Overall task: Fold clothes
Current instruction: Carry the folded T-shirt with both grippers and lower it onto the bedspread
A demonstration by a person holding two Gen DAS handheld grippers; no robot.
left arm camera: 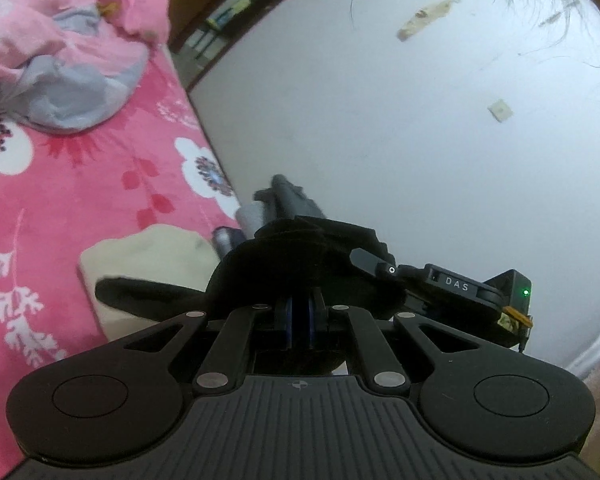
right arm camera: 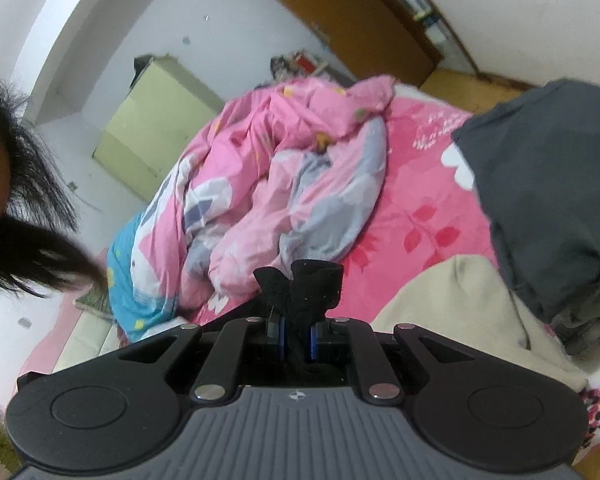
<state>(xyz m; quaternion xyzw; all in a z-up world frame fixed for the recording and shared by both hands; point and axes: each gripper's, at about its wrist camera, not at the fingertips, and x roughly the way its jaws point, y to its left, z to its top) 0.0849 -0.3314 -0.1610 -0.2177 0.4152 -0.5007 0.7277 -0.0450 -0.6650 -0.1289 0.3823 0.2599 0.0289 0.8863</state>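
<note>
A black garment (left arm camera: 292,256) is bunched up between both grippers above the bed. In the left wrist view my left gripper (left arm camera: 300,310) is shut on one bunch of it, and the cloth covers the fingertips. The black housing of the other gripper (left arm camera: 460,292) sits close on the right, behind the cloth. In the right wrist view my right gripper (right arm camera: 296,332) is shut on another bunch of the black garment (right arm camera: 300,280), which sticks up past the blue pads. A cream garment (left arm camera: 148,256) (right arm camera: 452,304) lies on the pink floral bedspread (left arm camera: 80,184) below.
A crumpled pink and grey duvet (right arm camera: 284,184) is heaped at the far side of the bed. A dark grey garment (right arm camera: 540,200) lies on the right. A pale green cabinet (right arm camera: 152,132) stands by the white wall (left arm camera: 380,120). A person's hair (right arm camera: 24,216) hangs in at the left.
</note>
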